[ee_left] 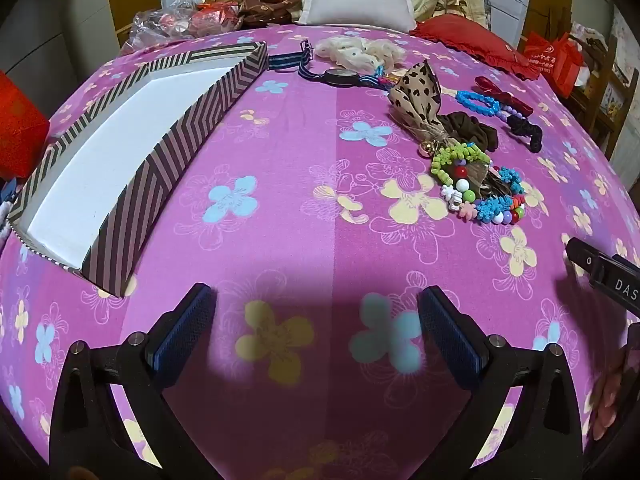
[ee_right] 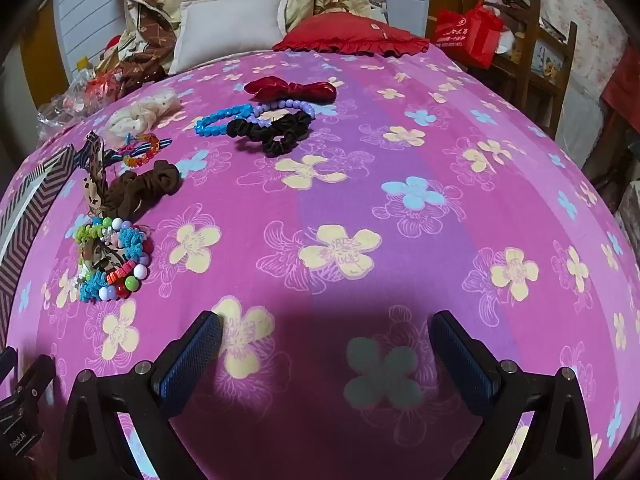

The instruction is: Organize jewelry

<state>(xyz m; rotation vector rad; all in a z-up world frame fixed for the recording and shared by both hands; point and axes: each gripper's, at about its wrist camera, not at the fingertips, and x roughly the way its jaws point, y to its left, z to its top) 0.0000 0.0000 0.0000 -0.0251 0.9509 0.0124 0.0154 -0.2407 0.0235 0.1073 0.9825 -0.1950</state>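
Note:
A striped box [ee_left: 168, 128] with a white inside lies on the pink flowered bed cover, left in the left wrist view; its edge shows in the right wrist view [ee_right: 36, 196]. Jewelry lies to its right: a pile of colourful bead bracelets [ee_left: 480, 182] [ee_right: 112, 256], a leopard bow [ee_left: 420, 96], a brown scrunchie [ee_left: 472, 128] [ee_right: 140, 188], a blue bead bracelet [ee_left: 478, 102] [ee_right: 224, 118], a black scrunchie [ee_right: 276, 132], a red bow [ee_right: 292, 89] and a watch [ee_left: 340, 77]. My left gripper [ee_left: 318, 332] and right gripper [ee_right: 326, 354] are both open and empty, hovering above bare cover.
A cream scrunchie [ee_left: 356, 50] lies at the back. Pillows, a white one [ee_right: 232, 26] and a red one [ee_right: 352, 40], lie at the bed head. Red bags and a wooden chair [ee_right: 536, 40] stand at the right. The right gripper's body shows in the left wrist view [ee_left: 604, 276].

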